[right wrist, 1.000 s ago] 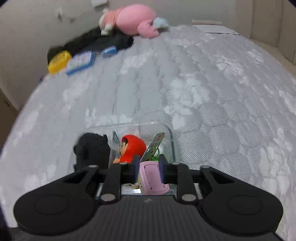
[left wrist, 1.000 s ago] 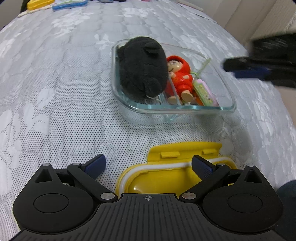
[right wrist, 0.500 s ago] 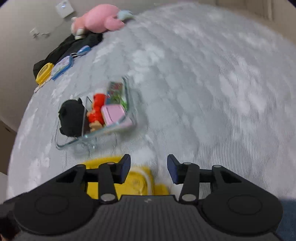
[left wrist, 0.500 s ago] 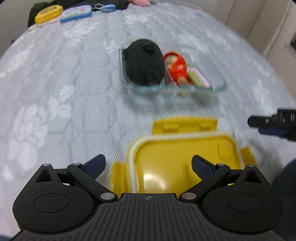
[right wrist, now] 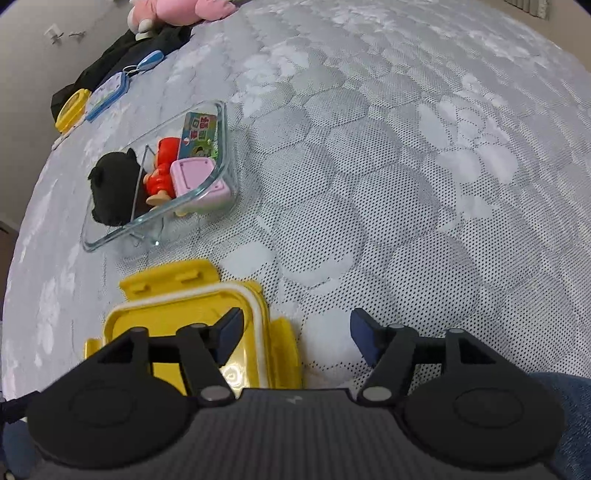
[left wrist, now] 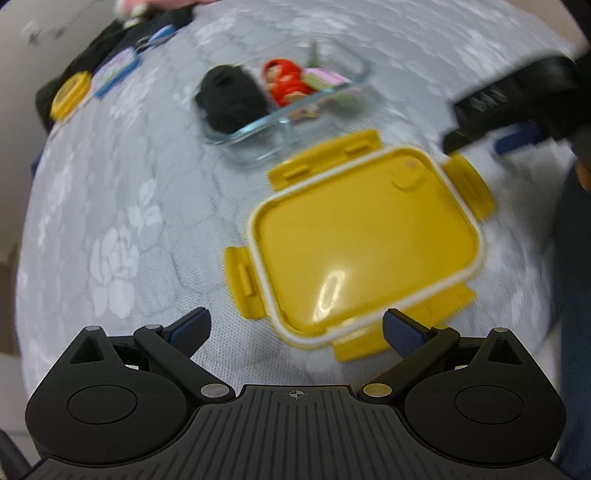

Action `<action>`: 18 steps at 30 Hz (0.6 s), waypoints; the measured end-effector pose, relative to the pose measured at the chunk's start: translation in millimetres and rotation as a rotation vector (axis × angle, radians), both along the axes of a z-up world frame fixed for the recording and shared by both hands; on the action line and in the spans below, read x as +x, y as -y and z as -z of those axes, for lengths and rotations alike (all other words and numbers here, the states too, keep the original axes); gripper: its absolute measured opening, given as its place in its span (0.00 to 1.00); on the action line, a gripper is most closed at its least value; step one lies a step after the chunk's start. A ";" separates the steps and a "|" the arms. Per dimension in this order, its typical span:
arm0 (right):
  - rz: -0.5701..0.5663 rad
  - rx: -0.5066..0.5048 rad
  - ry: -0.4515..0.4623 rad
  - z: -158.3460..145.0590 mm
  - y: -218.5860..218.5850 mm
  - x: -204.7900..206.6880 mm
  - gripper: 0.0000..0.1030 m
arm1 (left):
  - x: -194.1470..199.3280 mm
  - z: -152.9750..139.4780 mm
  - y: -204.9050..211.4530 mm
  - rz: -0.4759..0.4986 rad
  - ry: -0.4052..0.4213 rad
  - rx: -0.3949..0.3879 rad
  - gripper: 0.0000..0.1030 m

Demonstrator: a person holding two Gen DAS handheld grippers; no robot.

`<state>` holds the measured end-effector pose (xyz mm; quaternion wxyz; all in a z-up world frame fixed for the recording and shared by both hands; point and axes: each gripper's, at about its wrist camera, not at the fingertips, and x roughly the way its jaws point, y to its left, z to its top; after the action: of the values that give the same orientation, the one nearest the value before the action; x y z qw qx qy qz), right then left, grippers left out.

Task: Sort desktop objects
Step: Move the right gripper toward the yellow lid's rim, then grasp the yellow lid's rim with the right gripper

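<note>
We find print only on the colourful card standing at the far end of the glass container on the bed: large characters on its blue top, too small for us to read.

a home bedroom: a grey quilted floral mattress, a pink plush toy by the wall, dark clothing beside it.

Right gripper no longer gripping pink case, now lying in glass container; jaws opening, empty, pulled back over yellow lid. Left gripper backing away, rolling; whole lid now showing in its view, container receding.
</note>
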<state>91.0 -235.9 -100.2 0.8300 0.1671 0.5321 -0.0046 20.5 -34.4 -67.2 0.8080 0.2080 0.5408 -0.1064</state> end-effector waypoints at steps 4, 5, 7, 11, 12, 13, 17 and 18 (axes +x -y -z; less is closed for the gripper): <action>-0.051 -0.035 -0.026 2.6 -7.3 0.3 0.71 | -10.4 0.8 16.7 0.061 -0.015 0.035 0.99; -0.065 -0.048 -0.036 4.8 -9.4 1.4 0.71 | -11.9 1.5 20.0 0.071 -0.018 0.041 0.99; -0.091 -0.072 -0.056 9.3 -13.5 3.6 0.70 | -13.1 2.6 24.0 0.082 -0.020 0.054 0.99; -0.097 -0.055 -0.075 15.0 -13.1 9.1 0.71 | -13.2 2.1 26.5 0.097 -0.018 0.077 0.99; -0.101 -0.035 -0.091 17.4 -12.2 11.1 0.72 | -12.7 2.0 26.1 0.097 -0.016 0.081 0.99; -0.101 -0.020 -0.102 19.6 -10.4 12.9 0.72 | -11.6 2.2 25.0 0.094 -0.016 0.083 0.99; -0.088 0.010 -0.114 21.7 -7.0 14.8 0.74 | -6.8 4.5 17.7 0.064 -0.025 0.074 0.99; -0.086 0.015 -0.113 21.9 -6.7 14.8 0.74 | -5.6 5.3 15.7 0.057 -0.029 0.070 0.99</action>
<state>105.8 -229.2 -122.1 0.7967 0.1499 0.5849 0.0256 14.9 -50.1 -72.5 0.7890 0.2501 0.5496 -0.1134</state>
